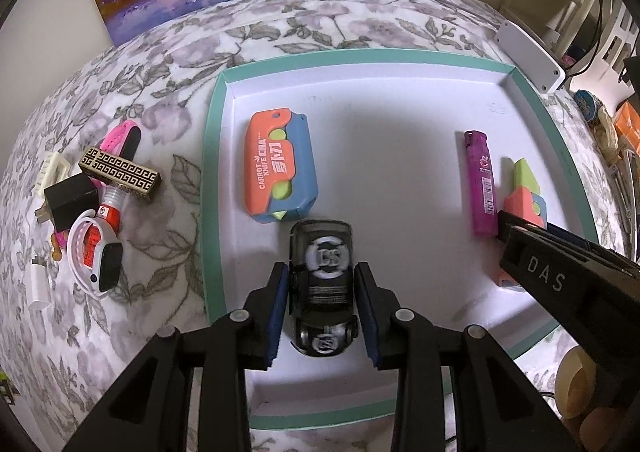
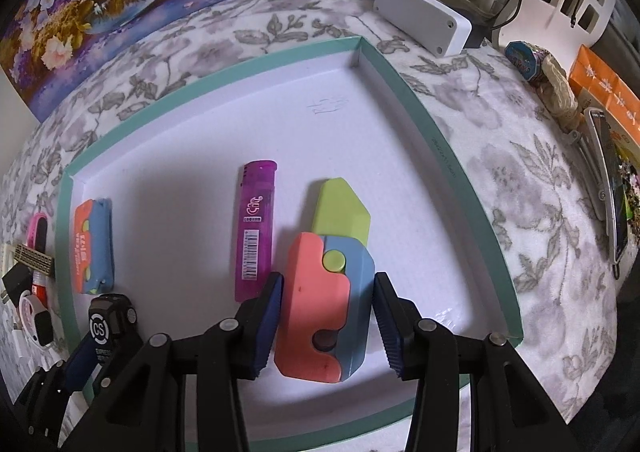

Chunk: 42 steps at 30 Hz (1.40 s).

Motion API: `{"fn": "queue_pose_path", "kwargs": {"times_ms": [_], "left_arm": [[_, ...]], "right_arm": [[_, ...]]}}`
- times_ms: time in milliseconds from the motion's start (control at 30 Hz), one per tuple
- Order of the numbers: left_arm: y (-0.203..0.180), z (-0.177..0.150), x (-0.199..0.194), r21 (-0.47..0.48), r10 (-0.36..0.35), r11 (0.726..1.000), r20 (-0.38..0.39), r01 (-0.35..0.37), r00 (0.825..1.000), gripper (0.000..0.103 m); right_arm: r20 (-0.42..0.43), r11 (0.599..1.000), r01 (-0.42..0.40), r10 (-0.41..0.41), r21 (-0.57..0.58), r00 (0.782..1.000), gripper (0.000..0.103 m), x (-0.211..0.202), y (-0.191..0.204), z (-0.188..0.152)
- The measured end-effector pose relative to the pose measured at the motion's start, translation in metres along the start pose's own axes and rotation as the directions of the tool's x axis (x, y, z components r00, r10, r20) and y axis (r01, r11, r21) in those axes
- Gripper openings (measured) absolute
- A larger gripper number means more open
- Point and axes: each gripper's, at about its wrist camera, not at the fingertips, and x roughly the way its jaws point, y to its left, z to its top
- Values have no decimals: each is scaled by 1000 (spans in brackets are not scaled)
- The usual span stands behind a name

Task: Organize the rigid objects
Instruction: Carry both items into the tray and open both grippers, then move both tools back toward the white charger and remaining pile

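Black two-finger left gripper (image 1: 322,298), blue-padded, brackets a dark smoky-plastic lighter with white round "CS" emblems (image 1: 322,272). The pads stand close on either side of it, with a thin gap visible at each; contact cannot be confirmed. The lighter lies on the white floor of the shallow teal-rimmed cardboard tray (image 1: 212,171), near its front-left area.

Right gripper (image 2: 328,316) stands partly open around an extended toy carrot knife with a coral and blue handle and lime-green blade (image 2: 326,292). A clear gap shows at the right pad; the left pad is just beside the coral edge. The toy rests flat on the tray floor, blade pointing away from the camera.

A translucent magenta plastic lighter with a barcode label (image 2: 256,228) lies just left of the extended toy. A folded coral and blue toy labelled "CARROT KNIFE" (image 1: 280,167) lies near the tray's left wall.

Left wrist view only: the clutter on the floral grey-and-white cloth (image 1: 160,63) left of the tray shows clearly, including a gold-and-black patterned box (image 1: 120,173), a black plug adapter (image 1: 70,199) and a white smartwatch (image 1: 98,260).

Right wrist view only: an orange carton (image 2: 604,83) at the far right.
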Motion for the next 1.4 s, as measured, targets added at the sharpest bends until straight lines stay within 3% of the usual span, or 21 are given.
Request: {"fn": "queue_pose_path", "kwargs": {"times_ms": [133,367,667,800,900,1000,1100,1300,1400], "left_arm": [[2,2,-4,-18,-32,999,-7,32,999,53],[10,7,-25,-47,-48,998,47,50,998,60],[46,11,-42,-165,38,986,94,-23,995,64],[69,10,-40,-236,115,967,67,-96,991,69],[88,7,-36,-282,153,949,29,-139,988,71],[104,5,-33,-326,161,933,6,-151,987,80],[118,2,-33,-368,175,915,-3,-164,985,85],[144,-1,-35,-434,224,877,-7,-205,974,90],[155,-2,-38,-461,243,860,-4,-218,970,98]], "right_arm": [[-6,1000,-8,8,7,1000,57,0,0,1],[54,1000,-11,11,8,998,57,-18,0,5],[132,999,-23,27,-33,991,57,-41,11,7],[133,997,-11,21,-71,991,69,-41,23,2],[132,994,-30,44,-110,990,69,-42,36,-1],[140,988,-37,58,-151,988,72,-45,49,-5],[143,985,-55,79,-161,987,89,-46,56,-8],[121,980,-85,107,-179,987,93,-43,67,-13],[124,976,-96,121,-193,985,103,-44,72,-15]]}}
